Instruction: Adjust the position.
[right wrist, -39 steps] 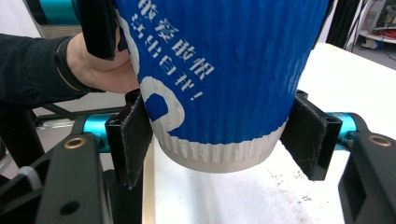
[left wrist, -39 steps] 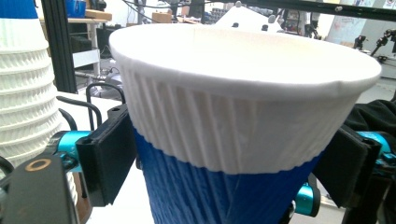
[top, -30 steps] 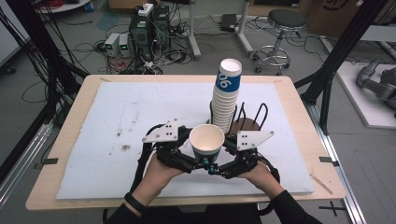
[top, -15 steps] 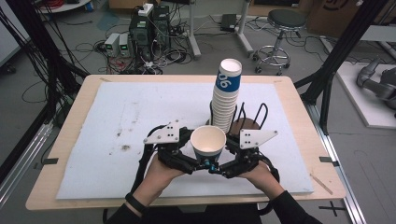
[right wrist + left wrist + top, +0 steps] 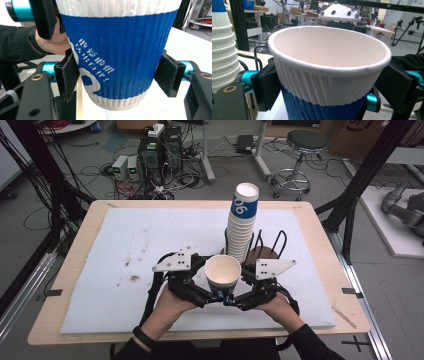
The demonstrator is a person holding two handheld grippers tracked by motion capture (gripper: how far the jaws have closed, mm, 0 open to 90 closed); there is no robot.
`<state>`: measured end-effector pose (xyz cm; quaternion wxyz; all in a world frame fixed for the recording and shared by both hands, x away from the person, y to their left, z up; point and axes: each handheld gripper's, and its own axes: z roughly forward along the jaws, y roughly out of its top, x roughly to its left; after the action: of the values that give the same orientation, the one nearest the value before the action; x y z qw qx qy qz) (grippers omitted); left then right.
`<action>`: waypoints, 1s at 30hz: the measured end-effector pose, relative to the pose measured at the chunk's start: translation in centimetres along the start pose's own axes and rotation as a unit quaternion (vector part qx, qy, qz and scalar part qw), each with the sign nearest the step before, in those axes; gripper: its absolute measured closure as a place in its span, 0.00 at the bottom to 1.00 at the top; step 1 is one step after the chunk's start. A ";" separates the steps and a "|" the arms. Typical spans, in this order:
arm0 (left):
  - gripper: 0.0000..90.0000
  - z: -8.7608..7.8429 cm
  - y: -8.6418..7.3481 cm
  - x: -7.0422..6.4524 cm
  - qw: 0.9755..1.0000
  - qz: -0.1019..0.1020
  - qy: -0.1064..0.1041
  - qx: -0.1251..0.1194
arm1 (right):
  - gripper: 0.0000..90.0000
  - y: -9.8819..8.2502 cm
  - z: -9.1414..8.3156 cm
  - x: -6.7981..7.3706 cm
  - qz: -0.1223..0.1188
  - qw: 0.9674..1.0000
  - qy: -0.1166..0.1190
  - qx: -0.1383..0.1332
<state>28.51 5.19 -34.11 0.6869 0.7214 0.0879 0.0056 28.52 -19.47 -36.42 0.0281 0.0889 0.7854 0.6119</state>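
A blue and white ribbed paper cup [image 5: 222,272] is held upright above the near middle of the white mat, with both grippers under it. My right gripper [image 5: 117,75] is shut on its blue lower wall, both pads [image 5: 68,75] pressing; its jaws have just closed a little further. My left gripper [image 5: 329,97] comes in from the left side [image 5: 210,292]. Its jaws have just been opening: the cup [image 5: 329,75] stands between them and the far pad [image 5: 398,90] is clear of its wall. The right gripper [image 5: 235,296] comes in from the right.
A tall stack of the same cups [image 5: 241,227] stands just behind the held cup, beside a black wire rack [image 5: 272,245]. The white mat [image 5: 125,245] covers the wooden table [image 5: 95,220]. Off the table's far edge are a stool, cables and equipment.
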 end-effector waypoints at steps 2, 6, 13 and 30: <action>0.16 0.0 0.0 0.0 1.000 -0.001 0.001 -0.001 | 0.31 0.0 0.1 0.0 0.000 1.000 0.002 0.000; 0.16 -0.2 0.1 0.0 1.000 -0.005 0.005 -0.002 | 0.31 0.0 0.3 0.0 0.001 1.000 0.002 0.002; 0.16 -0.3 0.4 -0.1 1.000 0.000 0.004 -0.002 | 0.31 -0.1 0.6 0.1 0.000 1.000 0.006 0.007; 0.22 -0.4 0.4 -0.2 1.000 0.014 0.007 0.004 | 0.30 -0.1 0.6 0.2 -0.005 1.000 0.008 0.011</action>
<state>28.31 5.57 -33.63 0.6829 0.7256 0.0825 0.0202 28.42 -18.90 -36.70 0.0238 0.0806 0.7928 0.6037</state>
